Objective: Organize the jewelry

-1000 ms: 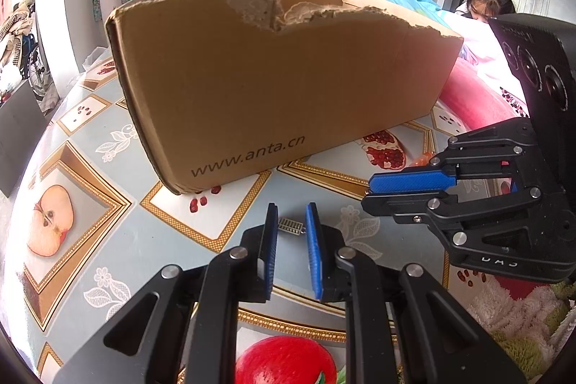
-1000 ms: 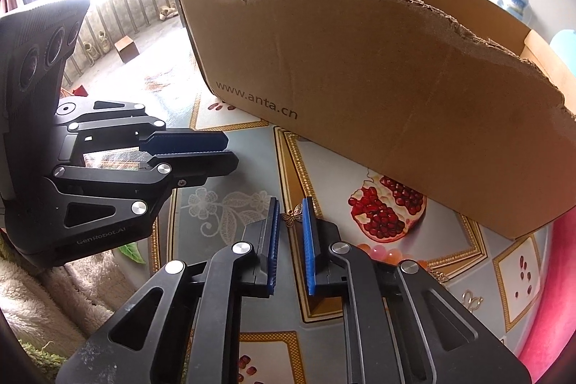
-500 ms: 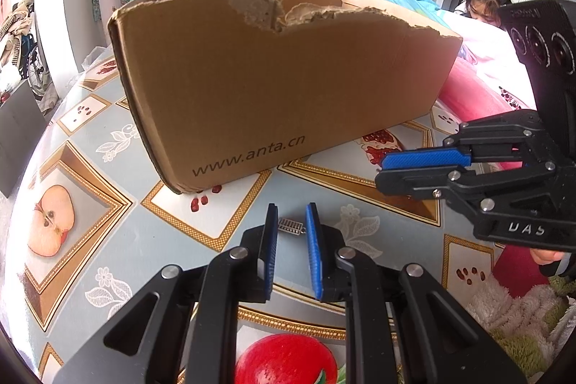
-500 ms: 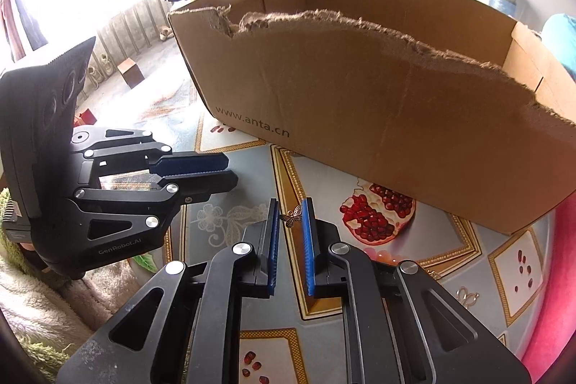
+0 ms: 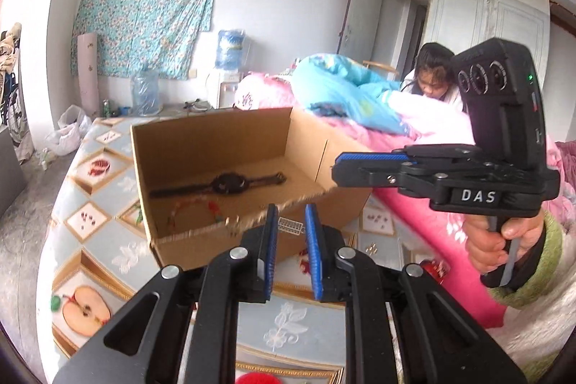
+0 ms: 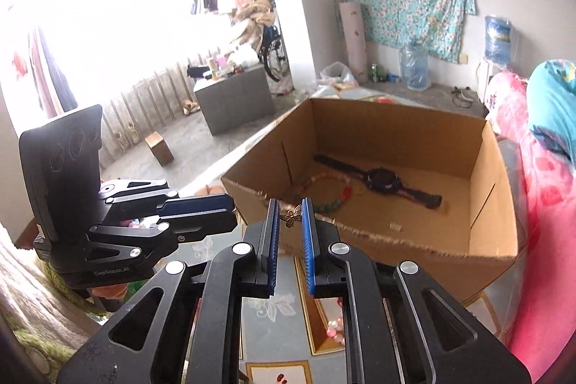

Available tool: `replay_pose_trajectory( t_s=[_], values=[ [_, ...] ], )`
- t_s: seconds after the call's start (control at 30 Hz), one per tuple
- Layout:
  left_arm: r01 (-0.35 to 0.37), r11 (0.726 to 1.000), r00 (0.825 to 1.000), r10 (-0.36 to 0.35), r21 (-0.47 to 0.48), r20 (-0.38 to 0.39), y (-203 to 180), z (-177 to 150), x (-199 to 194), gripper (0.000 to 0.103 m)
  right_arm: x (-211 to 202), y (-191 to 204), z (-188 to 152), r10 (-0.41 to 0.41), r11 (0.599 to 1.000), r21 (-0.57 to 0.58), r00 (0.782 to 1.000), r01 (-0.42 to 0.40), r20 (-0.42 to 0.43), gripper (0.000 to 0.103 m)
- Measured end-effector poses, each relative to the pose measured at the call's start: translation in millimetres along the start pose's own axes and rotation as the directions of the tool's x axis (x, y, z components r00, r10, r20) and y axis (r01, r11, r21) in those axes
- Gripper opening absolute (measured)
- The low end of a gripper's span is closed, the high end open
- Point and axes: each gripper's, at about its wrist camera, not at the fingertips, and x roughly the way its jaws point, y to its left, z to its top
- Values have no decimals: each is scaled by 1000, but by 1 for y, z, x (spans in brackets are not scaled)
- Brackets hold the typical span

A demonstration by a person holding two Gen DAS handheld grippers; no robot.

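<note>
Left gripper: my left gripper (image 5: pixel 291 225) is narrowed onto a small silver rectangular hair clip (image 5: pixel 290 225), which sits pinched between the blue pads at their tips, raised above the near torn wall of the cardboard box (image 5: pixel 212 146).

Right gripper: my right gripper (image 6: pixel 290 216) is closed to a narrow gap around a small bronze butterfly charm (image 6: pixel 292 217), held at the pad tips just over the box's near edge (the charm spans the gap from one pad to the other).

Cardboard box: open-topped, with ragged torn near walls, standing on the fruit-patterned tablecloth (image 5: pixel 108 233); both grippers hang at its near side, the left one beside the right.

Watch: a black wristwatch (image 6: pixel 381 180) lies flat with its strap stretched out, on the box floor towards the far wall.

Bead bracelet: a bracelet of coloured beads (image 6: pixel 331 191) lies on the box floor, just nearer to me than the watch and close to the box's near wall.

Small silver piece: a tiny ribbed silver item (image 6: pixel 395 226) lies on the box floor by the near wall, apart from the bracelet; too small to name.

Outside the box: pink beads (image 6: pixel 334 333) rest on the tablecloth in front of the box, below my right gripper.
</note>
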Motion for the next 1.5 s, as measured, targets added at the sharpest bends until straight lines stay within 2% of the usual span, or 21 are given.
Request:
replay_pose_trajectory(
  t_s=[0.07, 0.2, 0.27, 0.33, 0.4, 0.53, 0.67, 0.8, 0.97, 1.1, 1.3, 1.5],
  values=[
    [-4, 1000, 1000, 4, -6, 0, 3, 20, 10, 15, 7, -15, 11, -11, 999, 36, 1000, 11, -11, 10],
    [-30, 998, 993, 23, -57, -116, 18, 43, 55, 15, 40, -49, 22, -60, 992, 103, 990, 73, -127, 11],
    [-20, 993, 978, -4, -113, -206, 29, 48, 85, 15, 54, -66, 21, -62, 986, 144, 980, 90, -189, 11],
    [-29, 984, 957, -24, -178, -290, 39, 49, 114, 15, 68, -79, 19, -68, 980, 161, 963, 113, -260, 11],
    [-42, 973, 937, -40, -225, -347, 47, 45, 137, 15, 78, -86, 16, -68, 981, 156, 953, 119, -296, 11],
    [-68, 962, 919, -43, -264, -393, 50, 44, 160, 15, 86, -95, 15, -45, 984, 144, 936, 101, -350, 11],
    [-106, 946, 905, -36, -307, -424, 56, 44, 171, 15, 78, -103, 19, -13, 986, 155, 946, 67, -325, 15],
    [-143, 937, 911, -2, -320, -413, 61, 48, 166, 23, 64, -117, 28, 18, 980, 195, 963, 36, -268, 18],
    [-175, 923, 923, 32, -343, -384, 65, 54, 157, 23, 41, -130, 37, 41, 971, 239, 981, 6, -191, 20],
    [-182, 921, 941, 62, -346, -333, 59, 62, 139, 23, 16, -135, 41, 49, 964, 267, 993, -19, -108, 24],
    [-167, 932, 968, 94, -323, -231, 32, 68, 98, 23, -31, -132, 34, 36, 946, 323, 999, -36, 6, 25],
    [-118, 959, 987, 86, -257, -133, -6, 56, 45, 25, -79, -118, 3, 7, 920, 388, 994, -47, 105, 25]
  ],
)
